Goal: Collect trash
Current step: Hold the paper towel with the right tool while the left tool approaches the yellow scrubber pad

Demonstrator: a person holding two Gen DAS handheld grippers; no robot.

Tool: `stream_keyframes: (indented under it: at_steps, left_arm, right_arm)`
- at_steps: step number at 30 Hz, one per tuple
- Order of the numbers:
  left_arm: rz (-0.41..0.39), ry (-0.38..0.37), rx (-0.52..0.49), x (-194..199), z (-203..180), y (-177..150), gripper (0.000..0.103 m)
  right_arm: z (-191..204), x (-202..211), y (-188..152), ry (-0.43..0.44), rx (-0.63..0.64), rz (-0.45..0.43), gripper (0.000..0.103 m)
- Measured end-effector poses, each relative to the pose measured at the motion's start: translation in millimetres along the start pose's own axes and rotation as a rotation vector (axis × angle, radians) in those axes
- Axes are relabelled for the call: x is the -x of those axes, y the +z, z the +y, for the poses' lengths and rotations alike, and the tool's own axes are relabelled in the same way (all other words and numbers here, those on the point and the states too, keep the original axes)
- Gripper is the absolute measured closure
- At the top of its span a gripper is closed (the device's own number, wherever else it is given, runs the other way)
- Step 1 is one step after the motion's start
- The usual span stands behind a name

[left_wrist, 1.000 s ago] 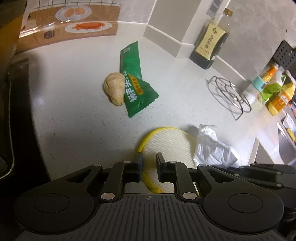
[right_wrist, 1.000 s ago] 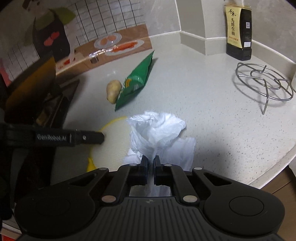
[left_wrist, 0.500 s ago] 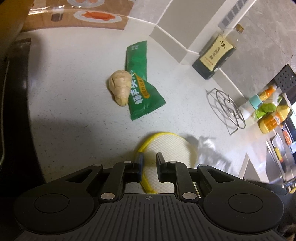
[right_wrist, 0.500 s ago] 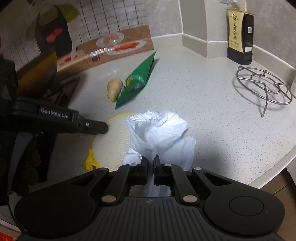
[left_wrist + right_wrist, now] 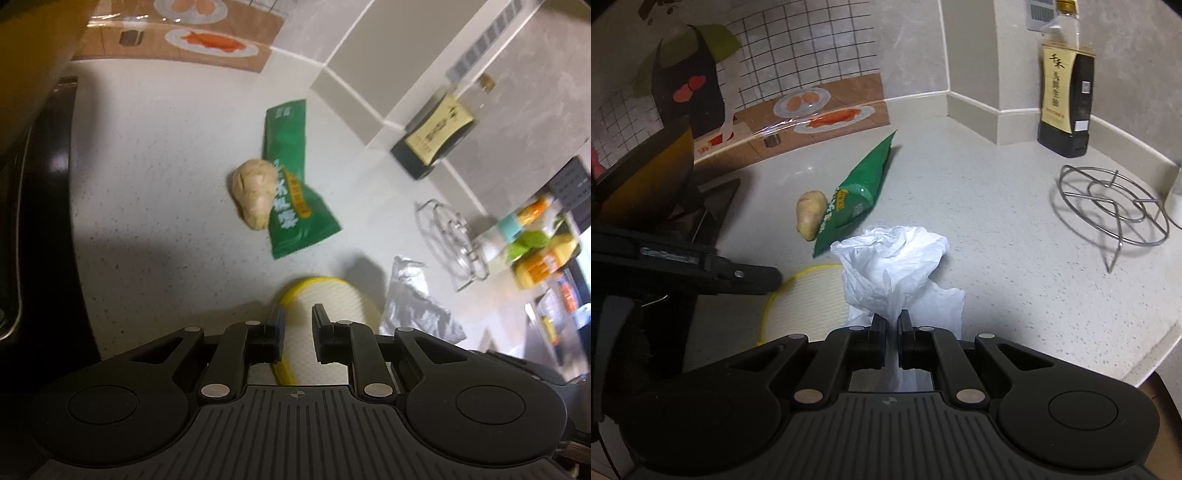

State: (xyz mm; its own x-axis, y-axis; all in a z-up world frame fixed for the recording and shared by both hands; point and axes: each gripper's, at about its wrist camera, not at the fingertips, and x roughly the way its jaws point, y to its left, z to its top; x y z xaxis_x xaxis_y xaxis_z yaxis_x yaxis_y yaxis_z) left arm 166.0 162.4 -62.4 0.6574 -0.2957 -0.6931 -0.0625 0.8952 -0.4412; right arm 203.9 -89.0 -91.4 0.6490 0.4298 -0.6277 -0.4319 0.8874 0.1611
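A green snack packet [image 5: 291, 206] [image 5: 860, 192] lies on the white counter, touching a piece of ginger [image 5: 253, 195] [image 5: 811, 214] on its left. Nearer to me lies a round white mat with a yellow rim [image 5: 332, 299] [image 5: 805, 295]. My left gripper [image 5: 298, 321] [image 5: 768, 278] hangs over the mat's left edge. Its jaws stand narrowly apart, and the mat shows through the gap. My right gripper [image 5: 892, 325] is shut on a crumpled white plastic bag [image 5: 894, 258] [image 5: 413, 302], which stands up just right of the mat.
A dark soy sauce bottle [image 5: 436, 136] [image 5: 1065, 99] stands in the back corner. A wire trivet [image 5: 450, 236] [image 5: 1115, 206] sits at the right, with condiment bottles [image 5: 535, 251] beyond it. A black stove [image 5: 37, 221] [image 5: 709, 206] borders the left. The counter edge [image 5: 1145, 350] curves at the front right.
My left gripper has rolled and slid a little over the mat, so its view tilts. The right gripper keeps its hold on the bag and has hardly moved.
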Motion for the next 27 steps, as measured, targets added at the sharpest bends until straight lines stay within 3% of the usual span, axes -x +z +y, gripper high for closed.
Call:
stream_keyframes:
  at_steps: [11, 12, 15, 18, 27]
  left_arm:
    - [0.056, -0.023, -0.091, -11, -32, -14, 0.085]
    - [0.054, 0.001, -0.129, -11, -40, -16, 0.085]
    - [-0.019, 0.178, -0.38, -9, -82, -31, 0.084]
    - [-0.092, 0.256, -0.522, -10, -106, -44, 0.084]
    - [-0.102, 0.176, -0.563, -11, -118, -56, 0.083]
  right_arm:
    - [-14, 6, -17, -0.032, -0.018, 0.042, 0.097]
    - [-18, 9, -19, -0.038, -0.023, 0.041, 0.097]
    - [-29, 15, -25, -0.055, -0.053, 0.046, 0.097]
    - [-39, 17, -28, -0.087, -0.065, 0.07, 0.097]
    - [-32, 17, -31, -0.156, -0.003, 0.103, 0.097]
